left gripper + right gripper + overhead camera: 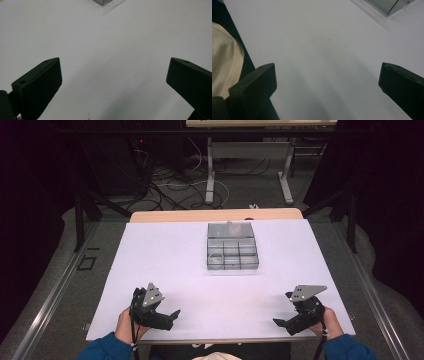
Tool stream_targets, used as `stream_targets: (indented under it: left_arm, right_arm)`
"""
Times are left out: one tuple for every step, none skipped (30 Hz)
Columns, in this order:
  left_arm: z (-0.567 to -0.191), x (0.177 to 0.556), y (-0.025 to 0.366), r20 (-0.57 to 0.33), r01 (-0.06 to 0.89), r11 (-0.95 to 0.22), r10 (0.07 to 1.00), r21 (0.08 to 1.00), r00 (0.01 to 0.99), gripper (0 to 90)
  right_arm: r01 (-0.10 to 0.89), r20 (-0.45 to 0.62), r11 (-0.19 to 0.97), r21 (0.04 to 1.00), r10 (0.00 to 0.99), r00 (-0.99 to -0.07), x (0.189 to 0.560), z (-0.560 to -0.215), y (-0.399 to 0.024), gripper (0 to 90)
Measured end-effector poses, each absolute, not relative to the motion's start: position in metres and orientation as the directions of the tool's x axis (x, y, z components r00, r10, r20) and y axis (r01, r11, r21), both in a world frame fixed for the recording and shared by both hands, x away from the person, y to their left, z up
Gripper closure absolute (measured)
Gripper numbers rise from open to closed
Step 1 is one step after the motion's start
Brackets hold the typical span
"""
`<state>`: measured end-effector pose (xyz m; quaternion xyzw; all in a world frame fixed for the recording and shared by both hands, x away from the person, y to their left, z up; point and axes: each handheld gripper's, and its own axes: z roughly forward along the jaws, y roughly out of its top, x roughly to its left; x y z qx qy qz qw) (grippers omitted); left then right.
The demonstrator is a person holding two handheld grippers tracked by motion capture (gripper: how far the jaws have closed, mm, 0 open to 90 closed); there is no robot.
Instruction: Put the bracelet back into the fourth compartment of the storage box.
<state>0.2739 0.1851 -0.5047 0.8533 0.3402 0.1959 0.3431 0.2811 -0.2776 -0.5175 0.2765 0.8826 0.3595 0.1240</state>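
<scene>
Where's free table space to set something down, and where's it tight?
Bare white tabletop lies left of the clear compartment box, right of it out to the table edge, and in the broad strip between the box and the two grippers. The left gripper and right gripper sit open at the near corners. It is tight only at the box and the narrow strip behind it.

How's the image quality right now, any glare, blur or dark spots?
High view: the table is evenly lit and sharp, its surroundings very dark, and the clear box is small. Left gripper view: the near jaws are soft, with faint shadows on the white surface. Right gripper view: much the same, the box corner blurred.
</scene>
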Motion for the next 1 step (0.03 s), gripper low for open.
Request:
stream_targets:
  left_arm:
    - [-0.5047, 0.2723, 0.186, 0.094, 0.45, -0.524, 0.72, 0.723, 0.688, 0.2]
  right_arm:
    - [0.399, -0.021, 0.588, 0.704, 0.578, -0.816, 0.2811, -0.5175, -0.2775, 1.2]
